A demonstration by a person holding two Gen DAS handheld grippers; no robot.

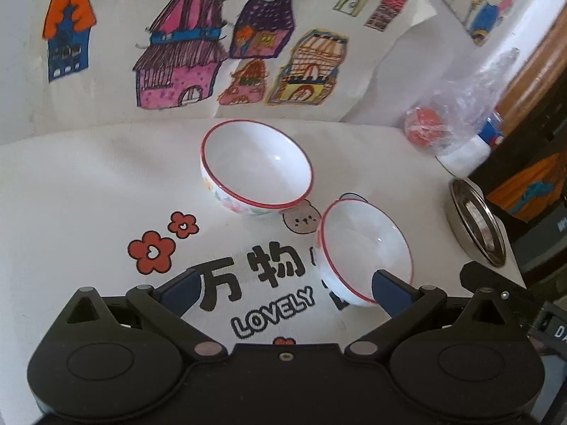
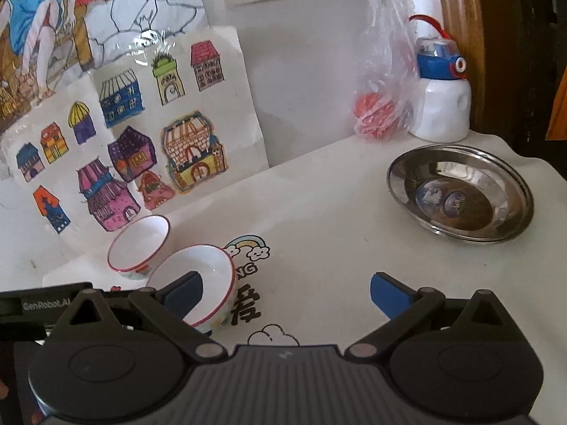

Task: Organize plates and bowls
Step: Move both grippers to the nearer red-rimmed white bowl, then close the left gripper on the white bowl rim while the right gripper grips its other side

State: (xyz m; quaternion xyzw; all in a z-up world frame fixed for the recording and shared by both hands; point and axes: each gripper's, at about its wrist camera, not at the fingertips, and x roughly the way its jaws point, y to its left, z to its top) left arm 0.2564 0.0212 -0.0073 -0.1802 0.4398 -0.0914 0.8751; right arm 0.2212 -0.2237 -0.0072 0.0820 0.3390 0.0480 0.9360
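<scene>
Two white bowls with red rims stand on a printed white tablecloth. In the left wrist view the far bowl (image 1: 257, 168) sits mid-table and the near bowl (image 1: 365, 248) lies just ahead of my right fingertip. My left gripper (image 1: 287, 283) is open with nothing between its fingers. In the right wrist view the same bowls appear at the lower left, the far bowl (image 2: 138, 244) and the near bowl (image 2: 198, 283); a steel plate (image 2: 460, 191) rests at the right. My right gripper (image 2: 287, 287) is open over bare cloth, its left fingertip in front of the near bowl.
A clear plastic bag with a red ball (image 2: 379, 113) and a white bottle with a blue cap (image 2: 443, 99) stand at the back right corner. Children's drawings (image 1: 198, 56) lean against the wall behind. The table edge (image 1: 510, 269) runs close past the steel plate (image 1: 475, 226).
</scene>
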